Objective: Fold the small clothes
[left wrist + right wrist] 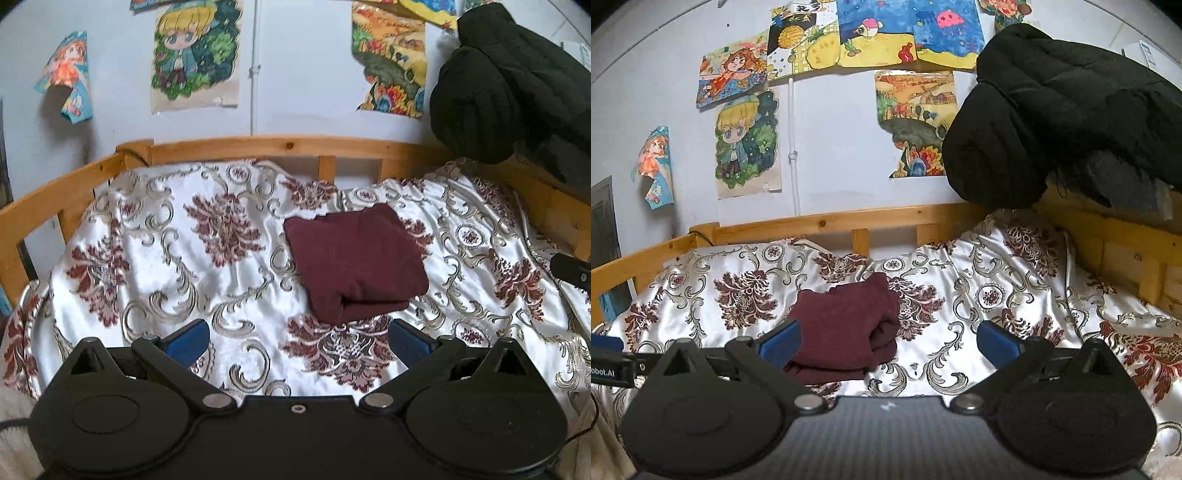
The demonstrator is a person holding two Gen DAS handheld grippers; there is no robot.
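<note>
A dark maroon garment (pixel 354 258) lies folded into a thick rectangle on the patterned bedspread (pixel 166 258), just beyond my left gripper (pixel 297 341). That gripper is open and empty, hovering short of the garment's near edge. In the right wrist view the same garment (pixel 846 328) lies ahead and left of my right gripper (pixel 888 343), which is also open and empty. The garment's near left corner sits behind the right gripper's left blue pad (pixel 779 345). The left gripper's body (pixel 609 363) shows at the far left edge.
A wooden bed rail (pixel 258 146) runs around the back and sides of the bed. A black padded jacket (pixel 509 85) hangs over the rail at the back right, also in the right wrist view (pixel 1052 110). Drawings (pixel 746 147) are stuck on the wall behind.
</note>
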